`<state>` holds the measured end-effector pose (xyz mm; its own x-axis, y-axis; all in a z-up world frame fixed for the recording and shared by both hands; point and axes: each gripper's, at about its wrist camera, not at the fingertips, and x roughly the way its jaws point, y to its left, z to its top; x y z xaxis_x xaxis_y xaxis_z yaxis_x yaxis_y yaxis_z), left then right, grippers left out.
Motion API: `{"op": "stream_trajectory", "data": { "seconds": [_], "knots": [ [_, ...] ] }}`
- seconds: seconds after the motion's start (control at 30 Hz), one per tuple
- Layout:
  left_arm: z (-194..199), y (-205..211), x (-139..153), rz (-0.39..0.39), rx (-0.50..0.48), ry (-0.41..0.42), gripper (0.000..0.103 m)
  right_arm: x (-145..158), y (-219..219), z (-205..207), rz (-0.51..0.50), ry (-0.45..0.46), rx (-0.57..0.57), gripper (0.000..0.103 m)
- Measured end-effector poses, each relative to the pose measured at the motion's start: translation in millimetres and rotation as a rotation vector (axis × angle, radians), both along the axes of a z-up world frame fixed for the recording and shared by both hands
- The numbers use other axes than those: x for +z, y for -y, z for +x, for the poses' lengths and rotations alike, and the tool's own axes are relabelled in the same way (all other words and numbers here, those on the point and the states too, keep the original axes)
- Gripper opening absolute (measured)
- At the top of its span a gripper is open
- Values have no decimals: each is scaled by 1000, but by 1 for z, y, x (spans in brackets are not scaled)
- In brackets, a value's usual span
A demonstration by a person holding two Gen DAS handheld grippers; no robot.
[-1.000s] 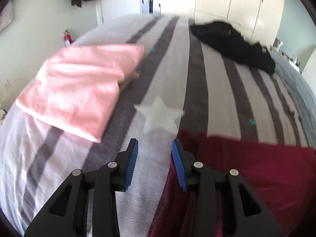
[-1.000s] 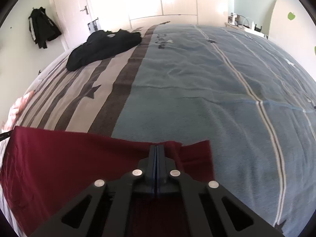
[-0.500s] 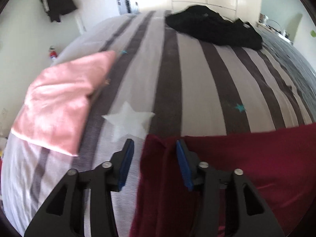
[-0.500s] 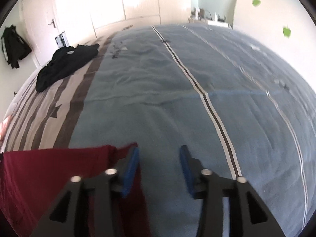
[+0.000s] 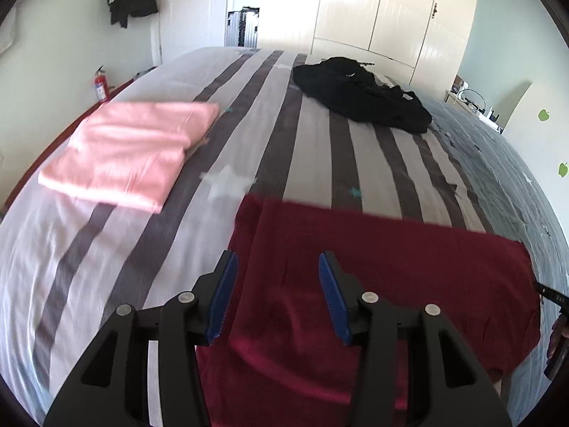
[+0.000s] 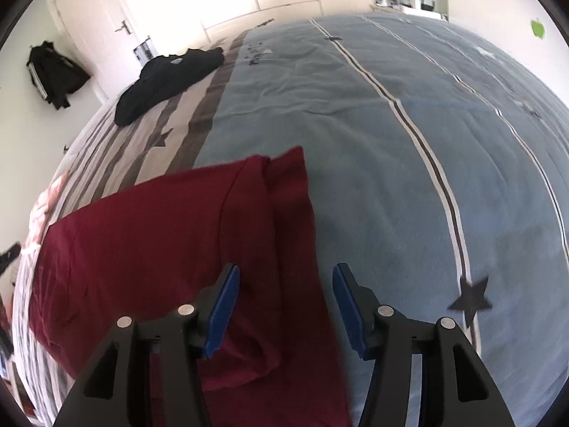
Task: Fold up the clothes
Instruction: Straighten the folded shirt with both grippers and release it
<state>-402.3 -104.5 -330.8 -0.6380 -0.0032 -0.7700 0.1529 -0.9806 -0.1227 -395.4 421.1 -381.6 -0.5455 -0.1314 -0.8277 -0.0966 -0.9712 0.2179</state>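
My left gripper [image 5: 276,295] hangs over the left edge of the dark red garment [image 5: 384,284], fingers apart, gripping nothing. My right gripper [image 6: 284,304] hangs over its right edge, fingers likewise apart. The garment lies flat at the bed's [image 6: 391,142] near edge.

The left gripper [image 5: 277,293] hangs over the near edge of the bed [image 5: 313,135], jaws spread wide and holding nothing. Under it lies the dark red garment [image 5: 409,274], stretched flat along the bed's near edge toward the right. A folded pink garment [image 5: 131,153] rests by the left edge. A crumpled black garment [image 5: 362,96] lies toward the far right.
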Motion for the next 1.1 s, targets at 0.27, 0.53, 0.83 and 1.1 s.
{"op": "stream_trajectory", "data": {
  "seconds": [0.27, 0.53, 0.83, 1.1],
  "knots": [
    [39, 6, -17, -6, 12, 52, 45, 3, 8, 10, 7, -25, 1, 62],
    [52, 10, -13, -11, 26, 59, 45, -33, -13, 9, -138, -3, 11, 69],
    [48, 10, -10, 7, 26, 52, 45, -31, -2, -4, -217, 37, 54, 42],
    [41, 32, -15, 46, 10, 42, 45, 3, 24, 0, -116, 25, 65, 13]
  ]
}}
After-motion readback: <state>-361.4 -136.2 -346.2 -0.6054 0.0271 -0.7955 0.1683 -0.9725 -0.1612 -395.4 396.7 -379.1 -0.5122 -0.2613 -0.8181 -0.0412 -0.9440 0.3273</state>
